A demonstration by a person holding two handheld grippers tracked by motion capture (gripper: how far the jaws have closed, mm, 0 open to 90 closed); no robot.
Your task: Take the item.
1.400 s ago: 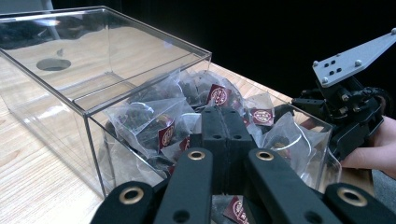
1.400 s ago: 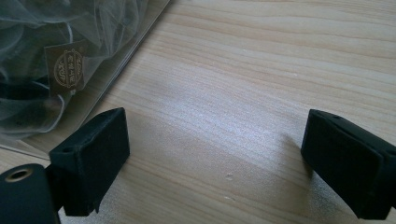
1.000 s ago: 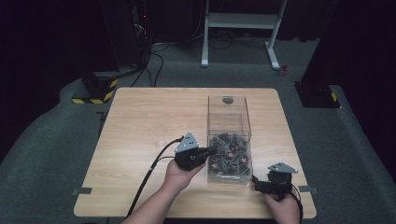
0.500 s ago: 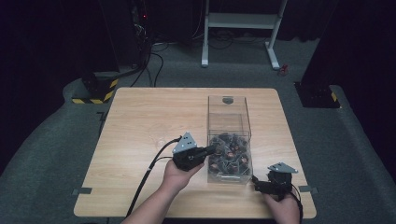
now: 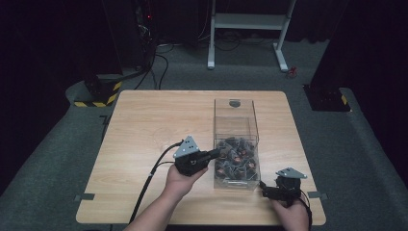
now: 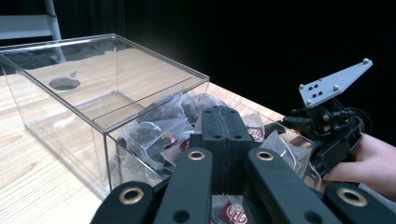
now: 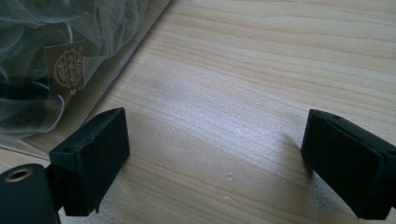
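A clear plastic box (image 5: 235,120) stands on the wooden table (image 5: 154,125). Its near part is full of clear sachets (image 5: 235,159) with dark contents and red-brown labels. My left gripper (image 5: 216,153) points right at the box's near left rim. In the left gripper view its jaws (image 6: 226,119) are shut together with nothing between them, just above the sachets (image 6: 159,135). My right gripper (image 5: 263,186) lies low at the box's near right corner and points left. Its jaws (image 7: 215,140) stand wide open over bare wood, beside the box wall (image 7: 116,60).
A clear lid panel (image 6: 93,70) covers the far part of the box, which holds nothing. The other hand's gripper (image 6: 331,116) shows beyond the box in the left gripper view. A cable (image 5: 149,178) trails from the left gripper. Dark floor and a white stand (image 5: 245,29) lie behind.
The left gripper has edged slightly to the left at the box rim. The right gripper has kept still.
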